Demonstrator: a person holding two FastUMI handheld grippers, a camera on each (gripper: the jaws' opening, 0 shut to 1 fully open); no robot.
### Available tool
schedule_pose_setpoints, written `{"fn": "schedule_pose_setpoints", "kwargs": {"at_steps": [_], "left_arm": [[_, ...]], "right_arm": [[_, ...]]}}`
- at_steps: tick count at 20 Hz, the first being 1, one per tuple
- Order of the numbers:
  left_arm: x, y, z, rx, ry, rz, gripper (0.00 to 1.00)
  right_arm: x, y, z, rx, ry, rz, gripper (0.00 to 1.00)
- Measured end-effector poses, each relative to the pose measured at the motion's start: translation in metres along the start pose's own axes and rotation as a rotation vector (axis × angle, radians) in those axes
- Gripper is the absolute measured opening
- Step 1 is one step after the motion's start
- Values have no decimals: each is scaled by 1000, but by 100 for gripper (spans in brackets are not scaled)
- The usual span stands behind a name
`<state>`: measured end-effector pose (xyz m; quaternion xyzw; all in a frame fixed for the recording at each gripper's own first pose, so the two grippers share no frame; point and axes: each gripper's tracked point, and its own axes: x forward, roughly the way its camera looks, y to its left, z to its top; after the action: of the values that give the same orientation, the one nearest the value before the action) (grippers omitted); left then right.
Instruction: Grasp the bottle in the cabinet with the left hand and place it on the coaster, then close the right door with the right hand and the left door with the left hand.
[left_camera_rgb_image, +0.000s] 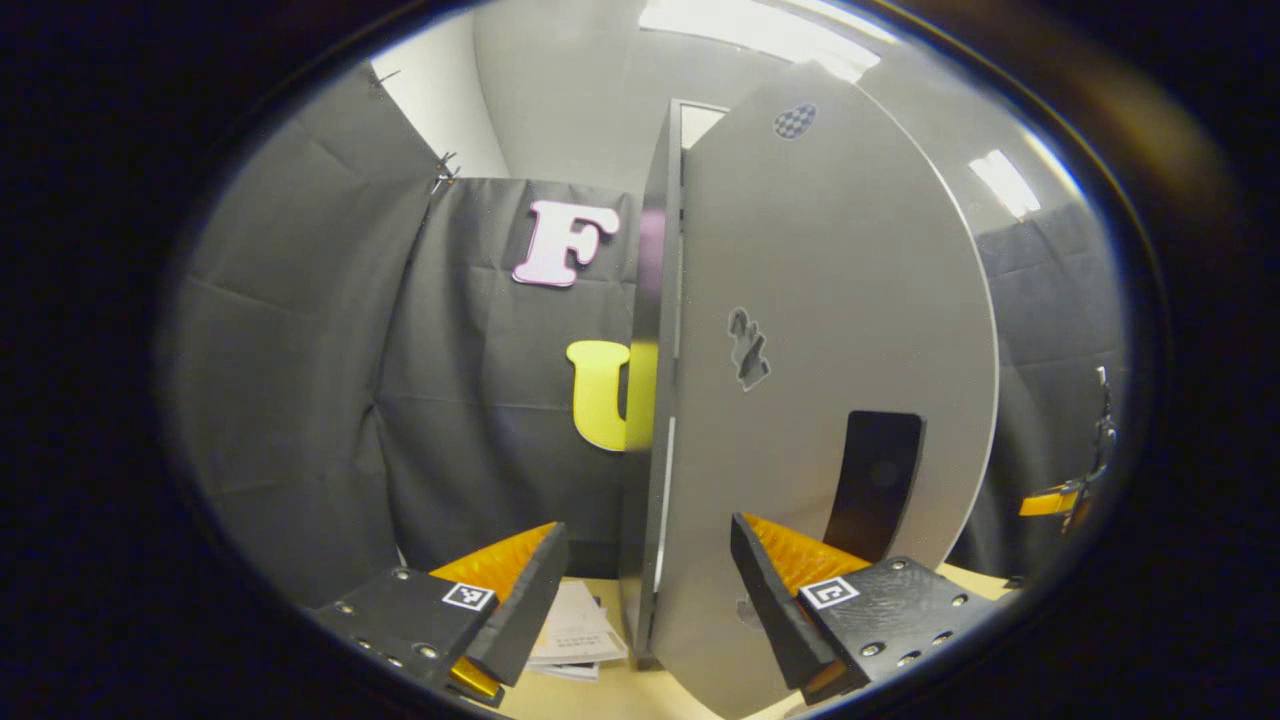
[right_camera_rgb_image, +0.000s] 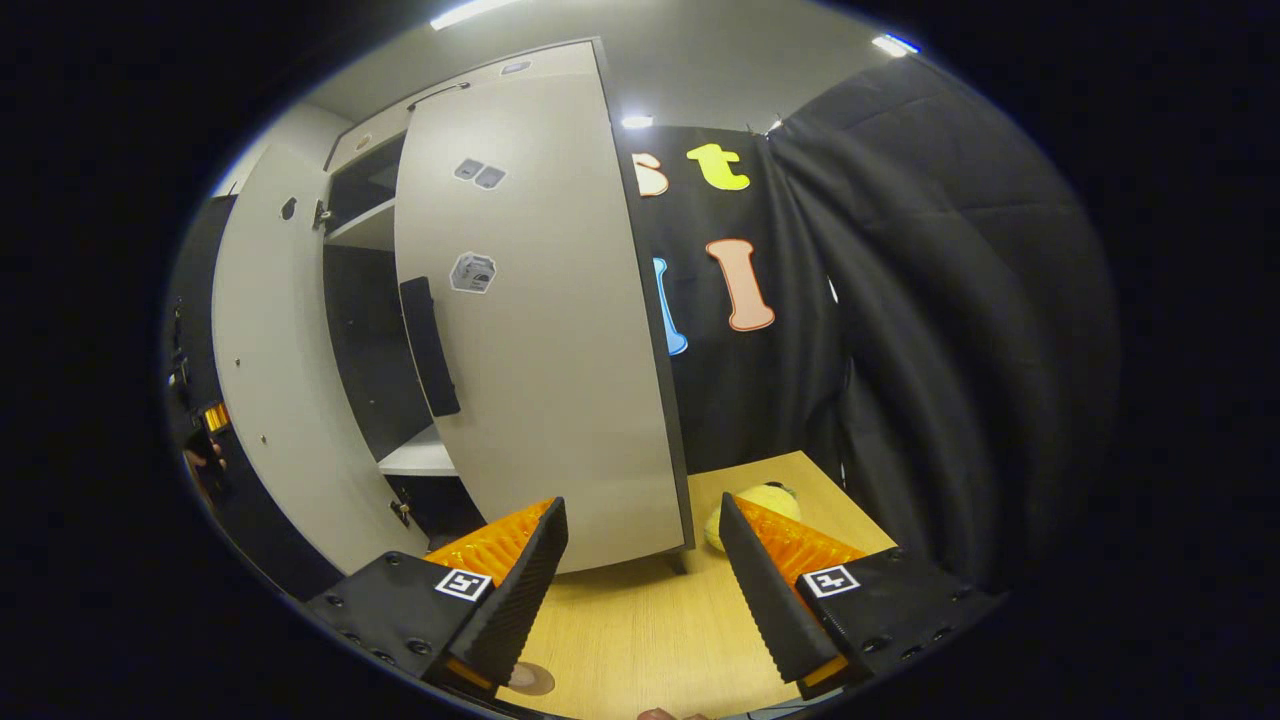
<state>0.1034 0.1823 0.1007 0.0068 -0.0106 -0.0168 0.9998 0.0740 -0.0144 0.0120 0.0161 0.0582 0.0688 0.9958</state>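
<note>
I've got both doors of the cabinet (right_camera_rgb_image: 370, 330) standing open in the right gripper view, so neither closing step is done yet. The right gripper (right_camera_rgb_image: 640, 570) hangs over the worktop (right_camera_rgb_image: 640, 620) with its jaws spread and nothing between them, just in front of the right door's (right_camera_rgb_image: 540, 330) lower edge. The left door (right_camera_rgb_image: 270, 380) swings out on the far side. I can't find the bottle on the shelves I can see, and the round brown disc (right_camera_rgb_image: 530, 680) at the bottom edge may be the coaster, but I can't tell if the bottle stands on it.

Over in the left gripper view, the left gripper (left_camera_rgb_image: 650, 590) is open too, empty, its fingers straddling the left door's edge. My read: the closings are what's left, right door first.
</note>
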Motion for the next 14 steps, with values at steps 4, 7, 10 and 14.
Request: {"fn": "schedule_pose_setpoints", "kwargs": {"at_steps": [4, 7, 10, 14], "left_arm": [[13, -22, -8, -83, 2, -56, 100], [23, -39, -17, -162, 3, -105, 89], [36, -62, -19, -207, 6, -140, 95], [47, -100, -18, -158, 8, -197, 95]], "right_arm": [[-8, -8, -6, 13, 9, -22, 97], [-13, -13, -10, 18, 19, -34, 97], [-17, -18, -11, 20, 18, -47, 97], [-24, -24, -13, 27, 22, -64, 97]]}}
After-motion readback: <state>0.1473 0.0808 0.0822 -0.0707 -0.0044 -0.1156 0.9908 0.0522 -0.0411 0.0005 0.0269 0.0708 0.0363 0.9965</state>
